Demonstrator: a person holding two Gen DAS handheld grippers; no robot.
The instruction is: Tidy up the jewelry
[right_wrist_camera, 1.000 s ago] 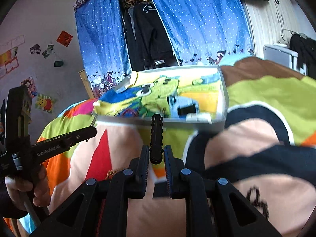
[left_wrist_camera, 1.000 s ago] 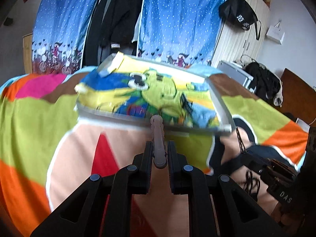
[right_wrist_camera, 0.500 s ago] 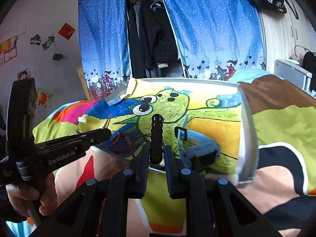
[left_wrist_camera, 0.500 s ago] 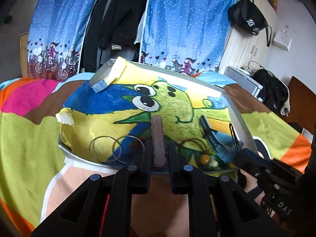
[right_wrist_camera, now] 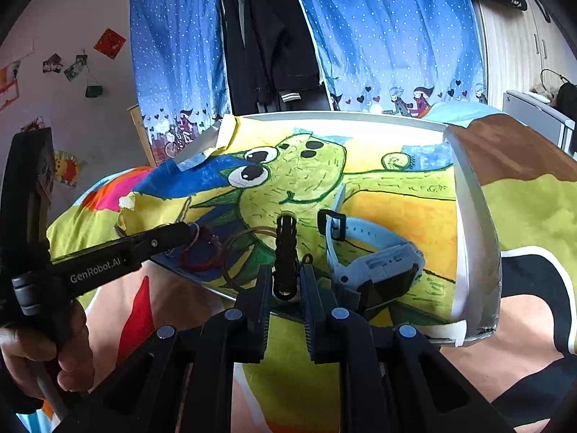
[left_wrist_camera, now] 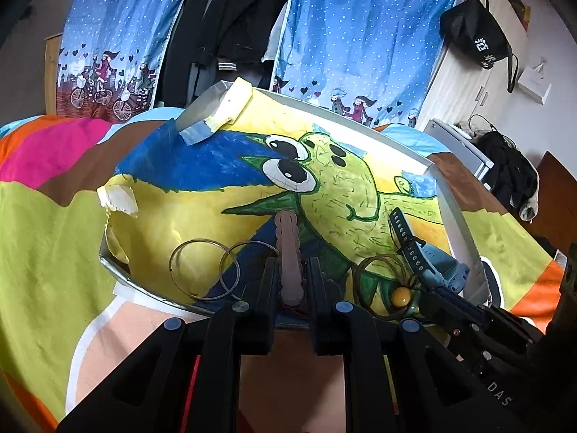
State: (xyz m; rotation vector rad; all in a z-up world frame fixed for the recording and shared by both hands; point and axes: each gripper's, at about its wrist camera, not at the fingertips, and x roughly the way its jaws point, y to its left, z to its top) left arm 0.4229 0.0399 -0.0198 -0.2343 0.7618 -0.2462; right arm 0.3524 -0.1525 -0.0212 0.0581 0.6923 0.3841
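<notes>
The tray sits on the bed, and it is lined with a painted picture of a green cartoon creature; most of the jewelry looks to be inside it already.

In the left view, two thin bangles lie side by side at about 8 o'clock in the tray, and they overlap a little; a bunch of thin brown hoops with a yellow bead sits at about 5 o'clock; a blue watch lies just beside the hoops, at 4 o'clock, near the right wall.

In the right view, a red beaded bracelet lies near the front edge of the tray at 8 o'clock, close to the tips of the other tool.

The left tongs are almost closed on a pale pink stick thing; I cannot tell what it is, maybe a hair clip; they hang over the front edge of the tray at 6 o'clock.

The right tongs are almost closed on a black bumpy stick thing; they also hang at the front edge, just left of the watch.

I think the job is near its end; the two held things still need a spot in the tray; the watch and hoops are bunched up and may want spreading out.
</notes>
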